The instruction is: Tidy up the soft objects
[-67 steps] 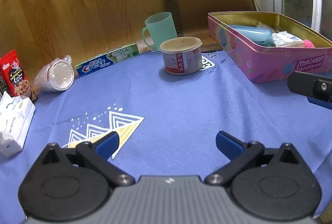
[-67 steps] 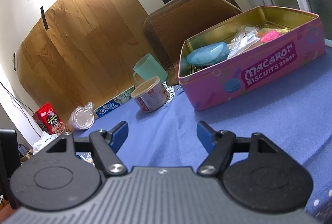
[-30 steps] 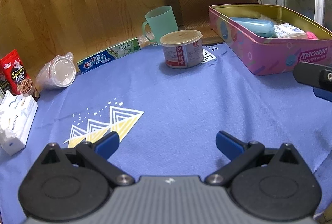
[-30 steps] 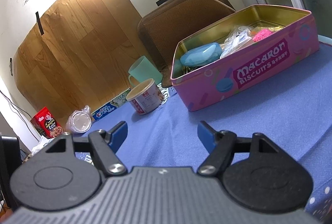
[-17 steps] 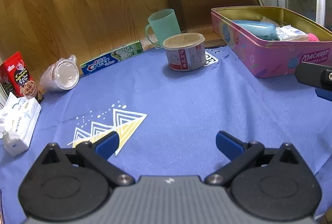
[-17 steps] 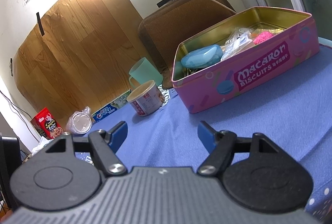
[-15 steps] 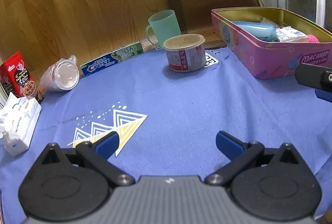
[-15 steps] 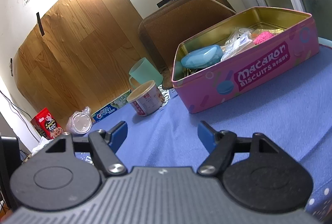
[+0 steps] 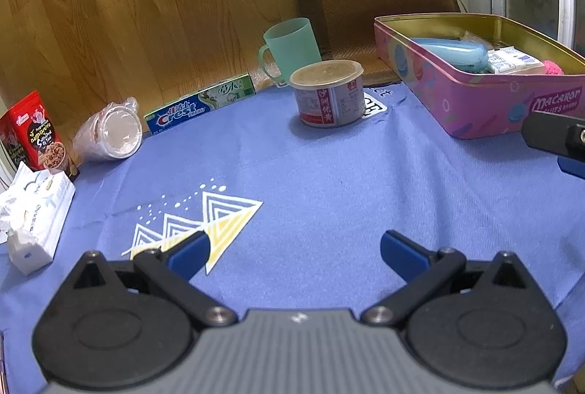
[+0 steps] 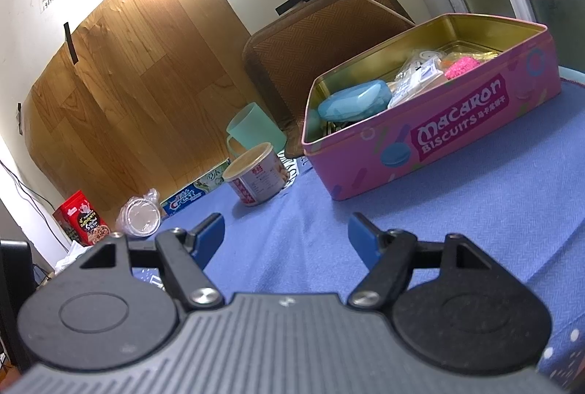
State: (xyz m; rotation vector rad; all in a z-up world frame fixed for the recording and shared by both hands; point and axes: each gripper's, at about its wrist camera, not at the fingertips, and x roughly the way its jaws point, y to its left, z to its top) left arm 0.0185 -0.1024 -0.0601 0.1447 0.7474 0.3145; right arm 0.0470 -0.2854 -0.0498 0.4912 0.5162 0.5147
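Over the blue cloth (image 9: 329, 182): found the left gripper (image 9: 294, 244) hovering low, jaws spread wide, nothing between them. Found the right gripper (image 10: 286, 227) likewise released and empty, aimed toward the pink biscuit tin (image 10: 438, 152); caught its edge also at the right margin of the left view. Compared against the frames of the past two seconds: no object displaced, no grasp made, jaw spread unchanged on both sides. Logged only a small drift of viewpoint: left view backed off and lifted slightly, so the tin and the lidded can (image 9: 329, 98) sit a little farther off; right view shifted a little, with the tin lower in the picture than two seconds ago. Read this as repositioning between picks, not as handling. Inside the tin: counted a pale blue case (image 10: 353, 99), a white packet (image 10: 416, 79) and a pink knitted piece (image 10: 462, 65), so judged part of the sorting done. Outside the tin: noted the tissue pack (image 9: 36, 211) at the far left edge of the cloth, well apart from the tin; took it as the likeliest soft item left, within reach of the left side. Noted also wrapped plastic cups (image 9: 109, 134) lying on their side, a toothpaste box (image 9: 201, 103), a red snack packet (image 9: 36, 134) and a green mug (image 9: 292, 45) along the back; could not tell whether any of these count. Expecting next a swing left toward the tissues, with a gentle close to avoid crushing the pack.
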